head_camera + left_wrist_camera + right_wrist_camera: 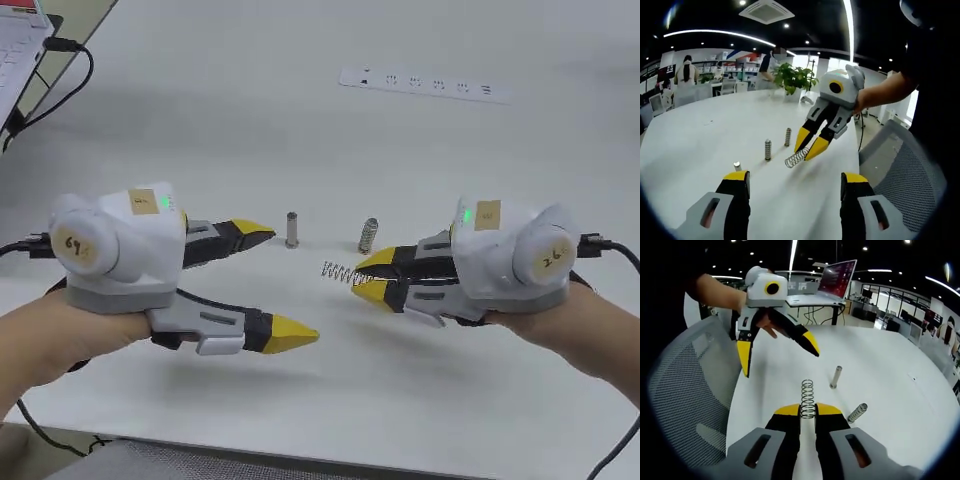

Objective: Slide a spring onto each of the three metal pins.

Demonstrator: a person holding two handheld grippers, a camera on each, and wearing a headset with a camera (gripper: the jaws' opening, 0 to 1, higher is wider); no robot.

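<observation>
A bare metal pin [292, 229] stands upright on the white table [250, 130], with a pin wearing a spring [368, 236] to its right. My right gripper [366, 276] is shut on a loose spring [338, 271], held level a little in front of the two pins and pointing left. In the right gripper view the spring [807, 398] sticks out from between the jaws, the bare pin [835, 377] just beyond it. My left gripper [285, 288] is open and holds nothing. The left gripper view has the bare pin [737, 165] and two sprung pins [768, 149] [788, 136].
A white power strip [425, 85] lies at the back of the table. A laptop [18, 50] and its black cable [70, 85] are at the far left. A mesh chair [905, 165] stands at the table's near edge.
</observation>
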